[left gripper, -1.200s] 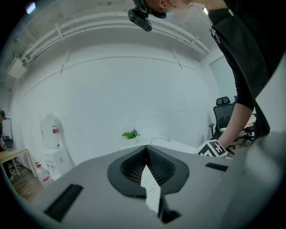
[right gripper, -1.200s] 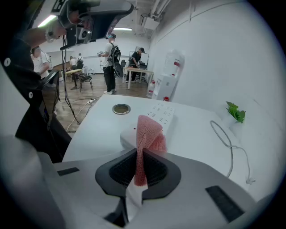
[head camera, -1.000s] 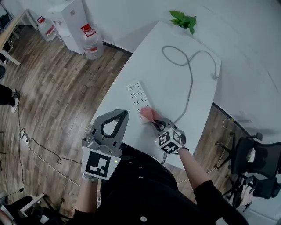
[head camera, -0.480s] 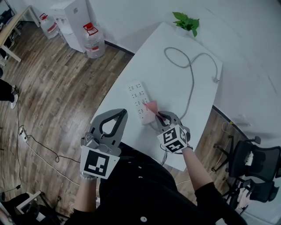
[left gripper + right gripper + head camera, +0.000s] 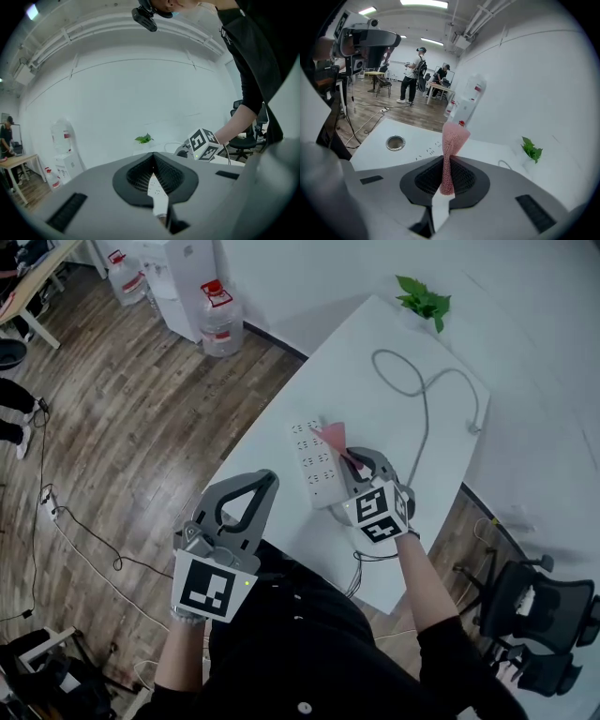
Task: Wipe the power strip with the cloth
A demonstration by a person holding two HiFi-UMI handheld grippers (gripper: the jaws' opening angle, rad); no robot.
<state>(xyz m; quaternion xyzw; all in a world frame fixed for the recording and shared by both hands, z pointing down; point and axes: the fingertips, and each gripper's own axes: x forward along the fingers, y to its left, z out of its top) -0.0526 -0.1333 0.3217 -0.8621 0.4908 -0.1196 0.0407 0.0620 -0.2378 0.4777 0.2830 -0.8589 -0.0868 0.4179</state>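
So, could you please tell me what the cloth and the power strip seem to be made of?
The cloth: pink knitted or woven fabric, matte, judging by its mesh texture. The power strip: probably white moulded plastic, smooth, with rows of socket holes.

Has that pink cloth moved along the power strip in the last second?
Yes, the cloth slid along the power strip, from its near end toward its far end.

Overhead plus two low, table (image 5: 356, 381) shared

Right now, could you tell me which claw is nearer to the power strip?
Right. The right claw, shut on the pink cloth, sits beside the power strip; the left claw hangs back, apart from it.
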